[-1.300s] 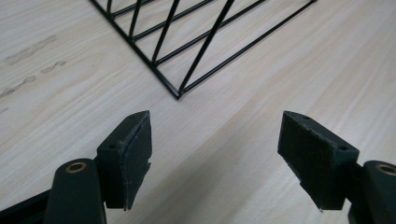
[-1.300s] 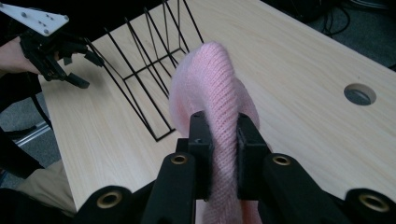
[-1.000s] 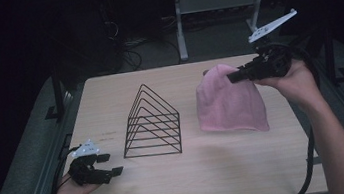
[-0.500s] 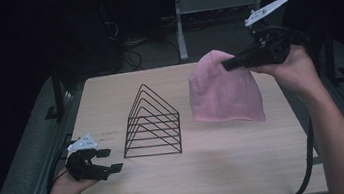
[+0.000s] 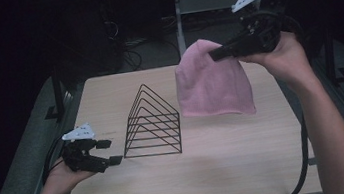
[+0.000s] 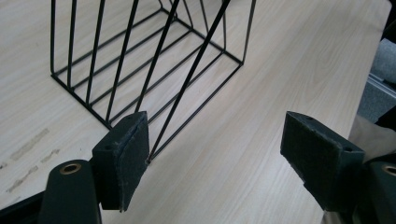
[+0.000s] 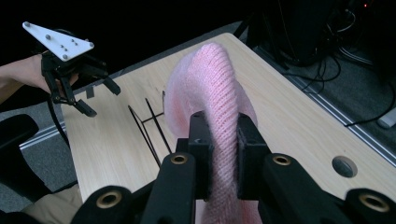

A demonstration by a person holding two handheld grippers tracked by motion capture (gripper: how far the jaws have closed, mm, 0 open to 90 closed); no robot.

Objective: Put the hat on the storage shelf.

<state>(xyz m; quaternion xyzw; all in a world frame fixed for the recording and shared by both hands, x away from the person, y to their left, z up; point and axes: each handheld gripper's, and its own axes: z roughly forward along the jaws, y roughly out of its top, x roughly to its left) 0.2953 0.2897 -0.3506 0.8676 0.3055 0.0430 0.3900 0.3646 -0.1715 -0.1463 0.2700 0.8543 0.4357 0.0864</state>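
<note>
A pink knitted beanie [image 5: 212, 84] hangs in the air above the right half of the table, pinched at its crown by my right gripper [image 5: 215, 53], which is shut on it. In the right gripper view the beanie [image 7: 212, 93] bulges up between the two jaws. A black wire rack [image 5: 152, 122] of triangular frames stands at the table's middle left. My left gripper [image 5: 108, 152] rests open near the table's left front edge, just left of the rack. In the left gripper view the rack [image 6: 154, 60] stands right in front of the spread pads [image 6: 122, 158].
The light wooden table [image 5: 220, 171] has bare room at the front and right. A round cable hole [image 7: 344, 166] sits near one table edge. Dark floor, cables and a metal stand lie behind the table.
My right gripper has lifted the beanie off the table and carried it up. The left gripper has barely moved.
</note>
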